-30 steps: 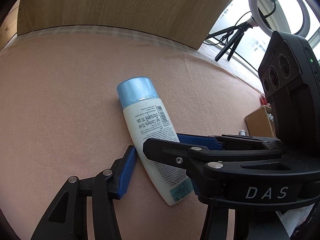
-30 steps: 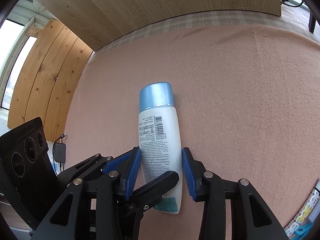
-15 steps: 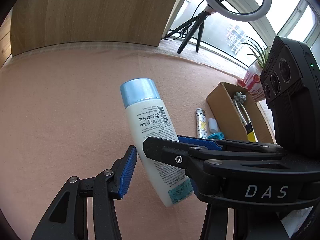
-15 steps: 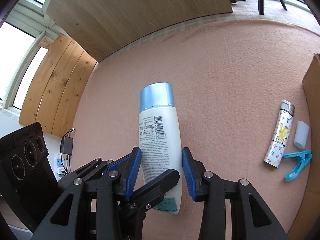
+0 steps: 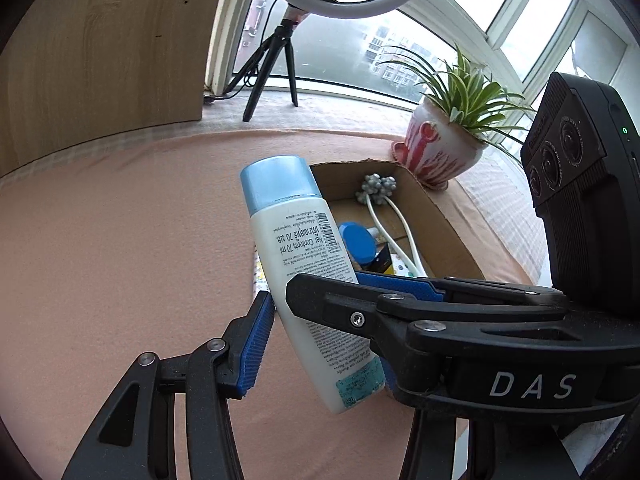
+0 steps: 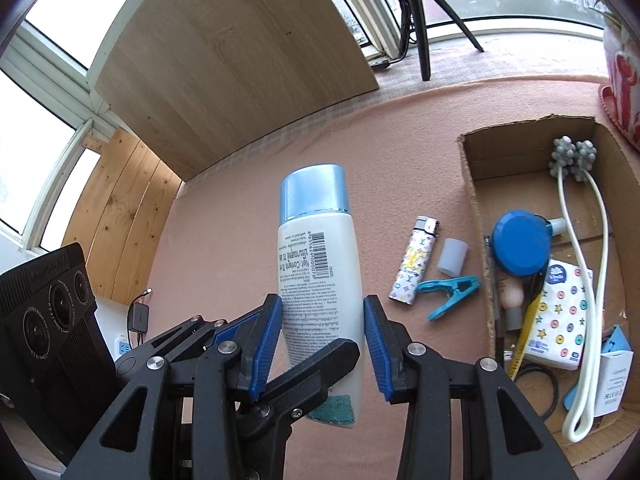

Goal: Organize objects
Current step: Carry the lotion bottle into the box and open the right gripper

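both claws — left claw (image 5: pixel 316 312) and right claw (image 6: pixel 322 340) — clamp one bottle (image 6: pixel 316 264) over the table (image 6: pixel 240 200); uneven motion could twist it loose before the box (image 6: pixel 472 184).

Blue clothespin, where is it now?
Right wrist view: the blue clothespin lies on the pink cloth, between the lighter and the cardboard box, just below the small grey cap.

Pink-covered table (image 6: pixel 248 208) bears cardboard box (image 6: pixel 476 200), lighter (image 6: pixel 416 260), clip (image 6: pixel 452 294), cap (image 6: pixel 452 256).
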`<state>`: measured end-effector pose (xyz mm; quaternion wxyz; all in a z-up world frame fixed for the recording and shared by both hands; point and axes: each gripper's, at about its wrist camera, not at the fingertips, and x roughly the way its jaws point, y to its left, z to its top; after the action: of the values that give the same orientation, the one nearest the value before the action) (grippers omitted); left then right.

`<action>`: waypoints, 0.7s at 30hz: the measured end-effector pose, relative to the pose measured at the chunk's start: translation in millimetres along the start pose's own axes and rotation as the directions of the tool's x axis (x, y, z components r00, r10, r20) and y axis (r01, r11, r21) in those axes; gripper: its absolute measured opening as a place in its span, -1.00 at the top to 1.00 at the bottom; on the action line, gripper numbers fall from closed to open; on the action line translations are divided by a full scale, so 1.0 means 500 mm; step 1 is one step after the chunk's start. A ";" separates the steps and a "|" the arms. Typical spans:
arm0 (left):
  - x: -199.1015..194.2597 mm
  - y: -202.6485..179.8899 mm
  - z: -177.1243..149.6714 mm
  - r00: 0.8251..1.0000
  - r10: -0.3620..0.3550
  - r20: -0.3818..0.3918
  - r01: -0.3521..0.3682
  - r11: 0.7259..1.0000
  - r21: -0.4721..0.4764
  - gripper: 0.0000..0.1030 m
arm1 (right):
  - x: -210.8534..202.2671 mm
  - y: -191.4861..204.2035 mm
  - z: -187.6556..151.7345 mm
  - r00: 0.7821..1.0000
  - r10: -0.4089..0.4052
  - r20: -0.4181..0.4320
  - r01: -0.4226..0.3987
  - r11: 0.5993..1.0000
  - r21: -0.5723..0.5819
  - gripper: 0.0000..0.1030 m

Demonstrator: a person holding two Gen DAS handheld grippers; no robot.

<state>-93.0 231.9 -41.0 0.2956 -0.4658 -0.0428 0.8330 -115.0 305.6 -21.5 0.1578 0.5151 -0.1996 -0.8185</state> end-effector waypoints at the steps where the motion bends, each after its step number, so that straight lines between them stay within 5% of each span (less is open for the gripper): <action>1: 0.008 -0.022 0.005 1.000 -0.011 -0.004 0.011 1.000 0.015 -0.02 | -0.016 -0.014 -0.004 1.000 -0.008 0.011 0.008 1.000 0.012 0.26; 10: 0.084 -0.177 0.013 0.993 -0.100 -0.062 0.106 0.989 0.107 -0.03 | -0.125 -0.138 -0.035 0.993 -0.088 0.079 0.079 0.991 0.112 0.26; 21: 0.165 -0.265 0.010 0.983 -0.135 -0.127 0.153 0.977 0.150 -0.03 | -0.164 -0.242 -0.056 0.988 -0.127 0.089 0.107 0.974 0.198 0.26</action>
<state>-69.3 385.5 -54.1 0.3934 -0.4838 0.0072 0.7817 -61.3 444.2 -27.4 0.0484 0.4969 -0.2551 -0.8281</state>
